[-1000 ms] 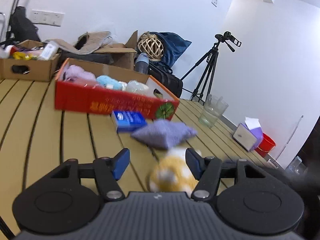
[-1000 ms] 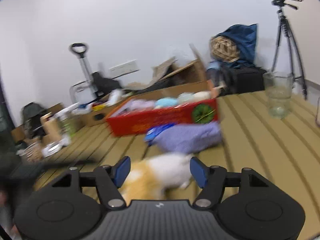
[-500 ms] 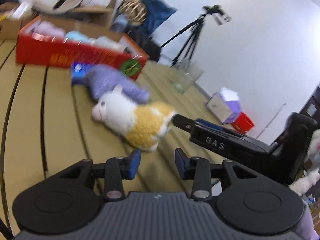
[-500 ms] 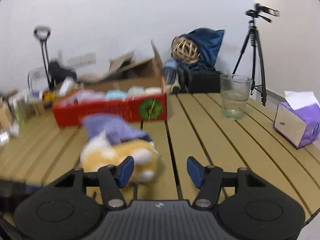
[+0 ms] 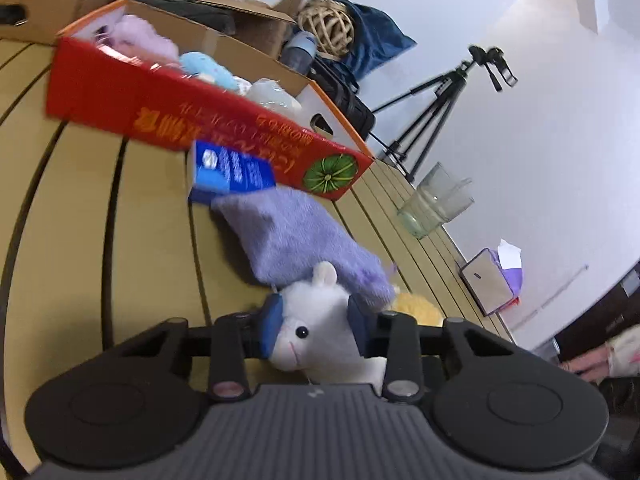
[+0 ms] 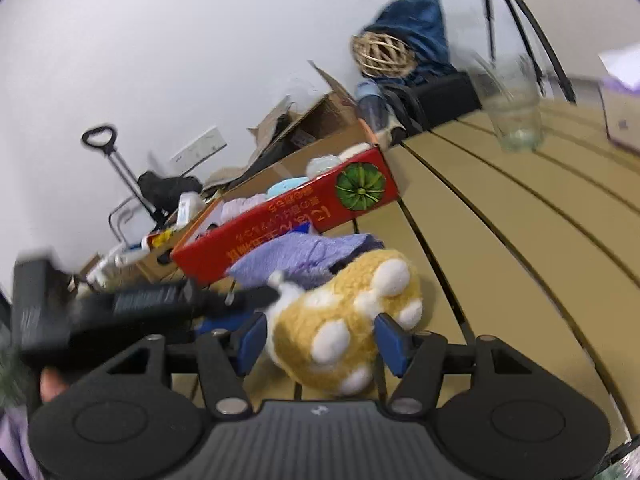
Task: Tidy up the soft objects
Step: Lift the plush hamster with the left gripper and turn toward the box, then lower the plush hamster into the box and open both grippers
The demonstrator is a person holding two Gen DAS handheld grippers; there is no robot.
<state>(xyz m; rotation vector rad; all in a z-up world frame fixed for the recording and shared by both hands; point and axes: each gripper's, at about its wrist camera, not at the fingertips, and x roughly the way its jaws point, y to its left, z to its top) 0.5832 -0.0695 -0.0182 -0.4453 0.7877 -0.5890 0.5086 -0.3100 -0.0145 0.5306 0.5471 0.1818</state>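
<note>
A white and yellow plush animal lies on the slatted wooden table. My left gripper (image 5: pixel 314 326) has its blue pads on both sides of the plush's white head (image 5: pixel 308 328). My right gripper (image 6: pixel 320 338) has its pads around the yellow, white-pawed rear of the plush (image 6: pixel 352 316). A purple soft cloth (image 5: pixel 296 236) lies just behind the plush. A red cardboard box (image 5: pixel 168 116) behind it holds pink, blue and white soft items. The left gripper's black body (image 6: pixel 132 304) shows in the right wrist view.
A blue packet (image 5: pixel 230 172) leans on the red box. A glass cup (image 5: pixel 436 200) and a purple tissue box (image 5: pixel 492 284) stand to the right. Brown boxes (image 5: pixel 36 4), a wicker ball (image 5: pixel 326 24) and a tripod (image 5: pixel 436 100) are behind the table.
Both grippers have moved in onto the plush from opposite ends; the left pads now close on its head and the right pads on its rear.
</note>
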